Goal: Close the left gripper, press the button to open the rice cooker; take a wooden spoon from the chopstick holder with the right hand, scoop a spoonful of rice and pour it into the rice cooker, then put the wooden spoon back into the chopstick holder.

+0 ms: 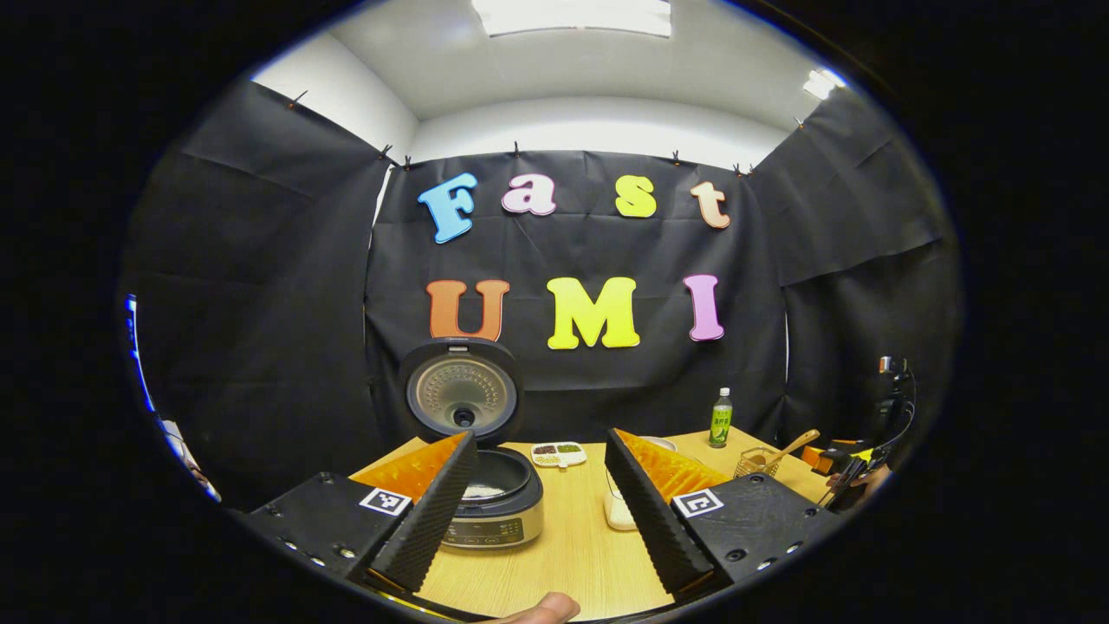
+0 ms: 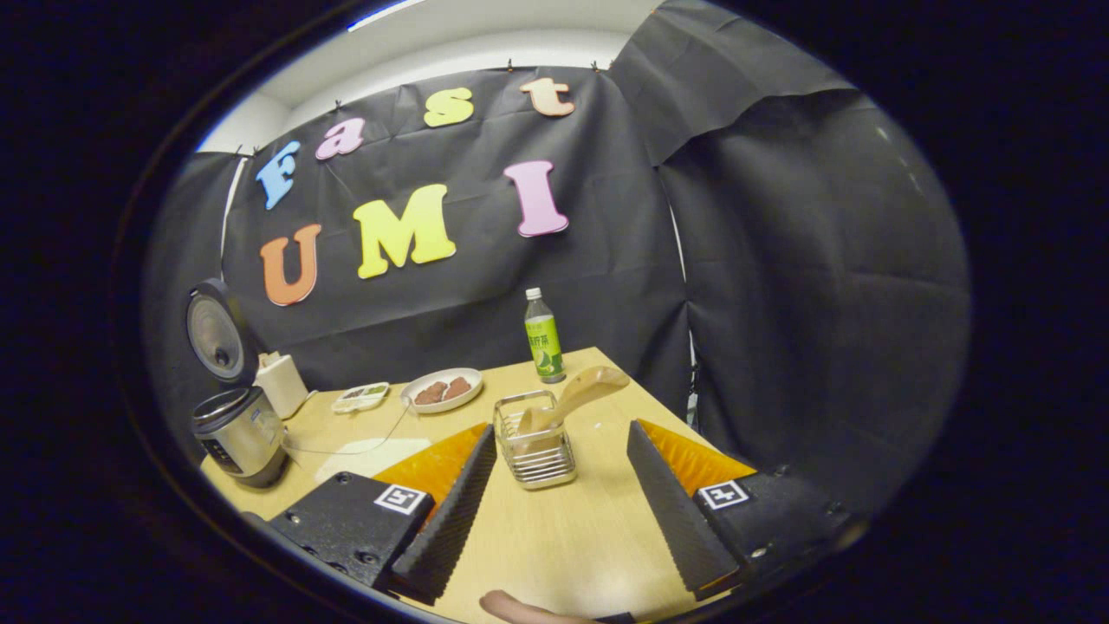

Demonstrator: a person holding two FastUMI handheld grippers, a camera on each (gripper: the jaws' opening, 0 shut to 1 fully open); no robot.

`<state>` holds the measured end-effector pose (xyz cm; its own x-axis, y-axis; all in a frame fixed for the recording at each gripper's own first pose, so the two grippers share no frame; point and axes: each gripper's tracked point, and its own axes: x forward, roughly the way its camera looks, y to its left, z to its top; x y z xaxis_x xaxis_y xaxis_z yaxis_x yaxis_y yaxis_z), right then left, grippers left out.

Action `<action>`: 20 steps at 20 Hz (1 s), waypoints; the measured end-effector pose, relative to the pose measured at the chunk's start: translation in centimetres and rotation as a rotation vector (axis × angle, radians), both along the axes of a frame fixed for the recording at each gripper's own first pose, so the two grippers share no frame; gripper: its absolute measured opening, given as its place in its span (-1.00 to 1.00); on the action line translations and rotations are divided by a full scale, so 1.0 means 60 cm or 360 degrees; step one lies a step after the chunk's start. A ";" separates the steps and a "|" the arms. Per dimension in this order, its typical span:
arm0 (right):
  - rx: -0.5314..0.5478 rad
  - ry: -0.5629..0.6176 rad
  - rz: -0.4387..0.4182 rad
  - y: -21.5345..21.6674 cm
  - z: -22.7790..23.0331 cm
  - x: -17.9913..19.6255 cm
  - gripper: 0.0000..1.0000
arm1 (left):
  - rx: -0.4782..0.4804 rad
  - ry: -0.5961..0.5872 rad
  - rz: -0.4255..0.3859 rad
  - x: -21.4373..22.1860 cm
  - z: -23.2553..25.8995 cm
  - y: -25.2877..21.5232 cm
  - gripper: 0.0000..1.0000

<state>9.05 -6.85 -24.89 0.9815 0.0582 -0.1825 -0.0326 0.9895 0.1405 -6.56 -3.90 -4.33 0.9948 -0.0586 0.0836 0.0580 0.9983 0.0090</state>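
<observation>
1. I see one rice cooker [image 1: 494,507] on my left, lid up, white rice inside.
2. One wooden spoon [image 2: 576,394] stands in the chopstick holder [image 2: 535,451].
3. My left claw [image 1: 546,511] and right claw [image 2: 554,511] are both spread apart, holding nothing.

The tabletop [image 2: 554,529] under the right claw [image 2: 554,511] was pale wood with a smooth, faintly shiny finish. Just ahead of that claw stood a chopstick holder [image 2: 533,451] of bright metal wire, with a matt wooden spoon [image 2: 580,392] leaning in it. Ahead of the left claw [image 1: 541,511], the rice cooker [image 1: 494,511] had a brushed metal body and a glossy dark lid lined with dimpled metal. Beyond the holder, a bottle [image 2: 543,336] looked like clear plastic.
</observation>
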 end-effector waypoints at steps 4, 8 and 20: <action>0.0007 0.0029 -0.0029 -0.003 -0.023 0.058 0.91 | 0.0037 -0.0008 -0.0012 0.003 -0.018 -0.019 0.89; -0.0056 0.0022 -0.0055 0.001 -0.034 0.111 0.77 | 0.0069 0.0015 -0.0035 0.008 -0.037 -0.031 0.88; -0.0143 0.0008 0.0052 0.057 -0.014 0.198 -0.46 | 0.0023 0.0097 -0.0002 0.001 -0.076 -0.001 0.92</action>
<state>20.91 -3.41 -25.73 0.9783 0.0735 -0.1935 -0.0647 0.9966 0.0517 -6.49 -3.95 -8.91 0.9979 -0.0607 0.0222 0.0603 0.9980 0.0197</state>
